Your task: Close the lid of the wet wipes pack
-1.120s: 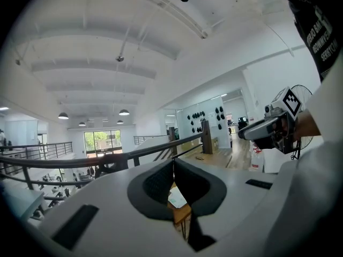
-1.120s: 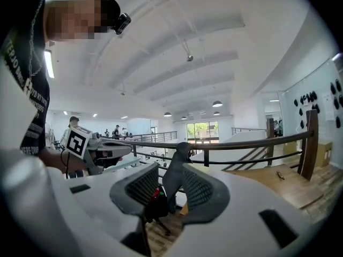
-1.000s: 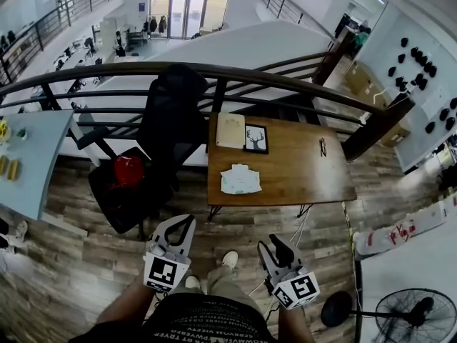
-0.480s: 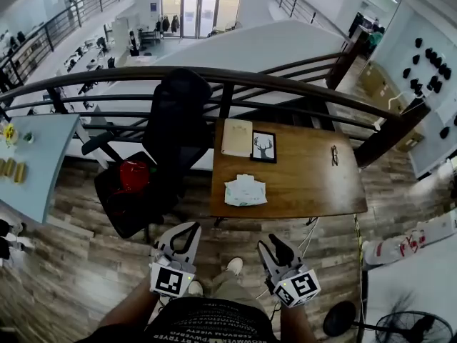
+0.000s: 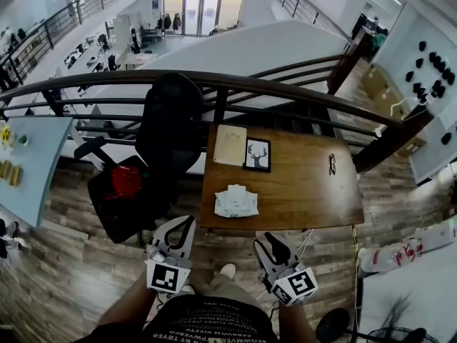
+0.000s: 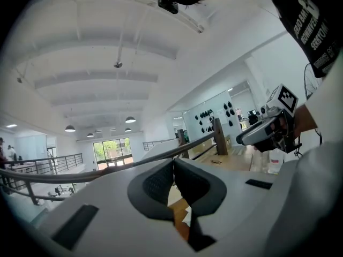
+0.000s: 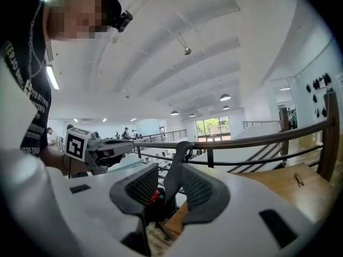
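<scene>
The wet wipes pack [image 5: 236, 201], white and pale green, lies near the front edge of the wooden table [image 5: 307, 191]; its lid is too small to make out. Both grippers hang in front of the table over the floor, apart from the pack. My left gripper [image 5: 185, 224] points toward the table's left front corner, and its pads meet at the tips with nothing between them [image 6: 173, 164]. My right gripper [image 5: 272, 243] is held below the table's front edge, its jaws standing apart and empty [image 7: 169, 170].
A black office chair [image 5: 168, 131] with a red thing [image 5: 126, 179] on its seat stands left of the table. A framed deer picture [image 5: 257, 154], a beige board [image 5: 229, 145] and glasses [image 5: 333, 163] lie on the table. A railing [image 5: 285, 84] runs behind it.
The table's front edge has come nearer to both grippers as I move toward it. The jaws of both grippers look the same as before.
</scene>
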`<state>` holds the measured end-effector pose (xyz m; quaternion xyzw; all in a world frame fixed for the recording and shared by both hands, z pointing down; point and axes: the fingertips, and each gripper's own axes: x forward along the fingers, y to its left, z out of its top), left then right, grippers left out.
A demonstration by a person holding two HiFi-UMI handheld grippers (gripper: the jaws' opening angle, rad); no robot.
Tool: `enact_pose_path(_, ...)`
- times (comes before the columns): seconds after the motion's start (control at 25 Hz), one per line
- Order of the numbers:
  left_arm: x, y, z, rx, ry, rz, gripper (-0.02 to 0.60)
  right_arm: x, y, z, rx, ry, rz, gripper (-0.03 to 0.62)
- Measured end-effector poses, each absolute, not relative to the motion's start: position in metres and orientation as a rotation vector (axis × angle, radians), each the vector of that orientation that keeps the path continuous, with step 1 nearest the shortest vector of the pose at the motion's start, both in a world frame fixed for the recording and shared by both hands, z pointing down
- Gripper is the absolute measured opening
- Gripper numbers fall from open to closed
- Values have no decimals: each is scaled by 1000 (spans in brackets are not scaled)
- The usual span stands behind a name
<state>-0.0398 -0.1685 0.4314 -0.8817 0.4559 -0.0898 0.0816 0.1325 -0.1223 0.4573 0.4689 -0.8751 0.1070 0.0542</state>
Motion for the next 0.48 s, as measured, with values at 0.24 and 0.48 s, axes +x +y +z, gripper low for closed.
enact_pose_path(0.24,-11,-191,423,-2643,1390,-254,28,164,-146,448,1420,-2681,308,140)
enact_pose_path(0.48,10,-207,428,-2624,1450,-261,28,188,-167,451,1352,-2709,301,140)
